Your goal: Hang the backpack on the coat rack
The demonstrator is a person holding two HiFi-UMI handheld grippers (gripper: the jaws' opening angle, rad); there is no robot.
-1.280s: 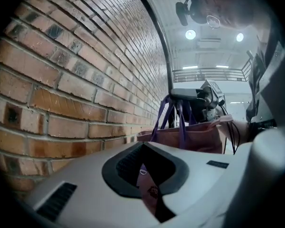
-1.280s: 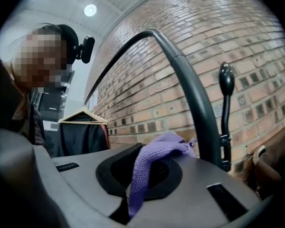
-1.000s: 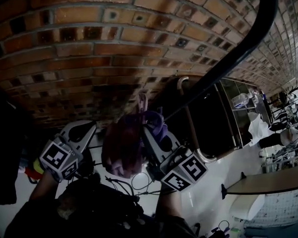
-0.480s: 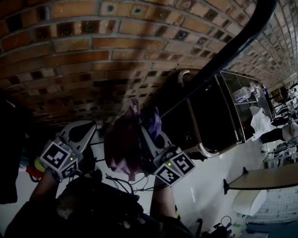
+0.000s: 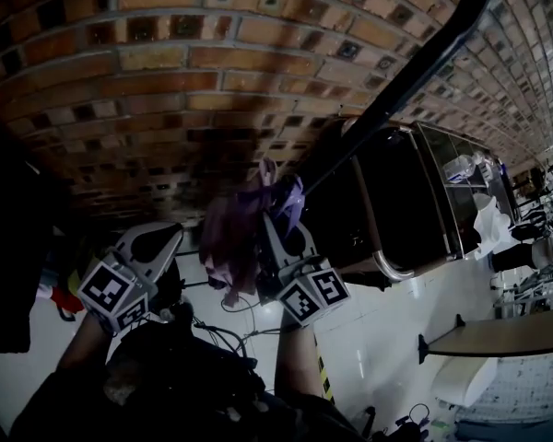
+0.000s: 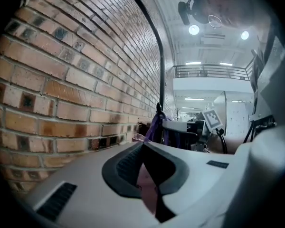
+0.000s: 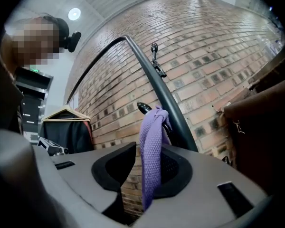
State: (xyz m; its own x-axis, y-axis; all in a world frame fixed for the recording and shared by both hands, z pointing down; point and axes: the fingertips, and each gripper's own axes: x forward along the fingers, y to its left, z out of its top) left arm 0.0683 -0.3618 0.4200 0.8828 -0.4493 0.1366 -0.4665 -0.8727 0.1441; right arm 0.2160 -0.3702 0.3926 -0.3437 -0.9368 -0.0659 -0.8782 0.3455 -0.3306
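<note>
The backpack (image 5: 229, 242), pinkish-maroon with a purple knitted strap (image 5: 289, 203), hangs beside the black coat rack pole (image 5: 415, 72) against the brick wall. In the right gripper view the strap (image 7: 152, 151) is looped over a dark hook (image 7: 143, 108) on the pole (image 7: 156, 84). It drops between the jaws of my right gripper (image 7: 145, 172), which are opening, with a gap beside the strap. My left gripper (image 6: 149, 189) is shut on a fold of pink backpack fabric (image 6: 145, 182). Both grippers (image 5: 177, 239) (image 5: 275, 226) flank the bag in the head view.
A second hook (image 7: 155, 61) sits higher on the pole. A dark garment on a wooden hanger (image 7: 69, 129) hangs further along the wall. A dark metal-framed cabinet (image 5: 396, 210) stands to the right, with cables on the white floor (image 5: 249, 325) and a table (image 5: 498, 334) beyond.
My right gripper has sunk and drawn closer to the bag with the strap. The backpack now hangs higher against the wall. The left gripper has barely shifted.
</note>
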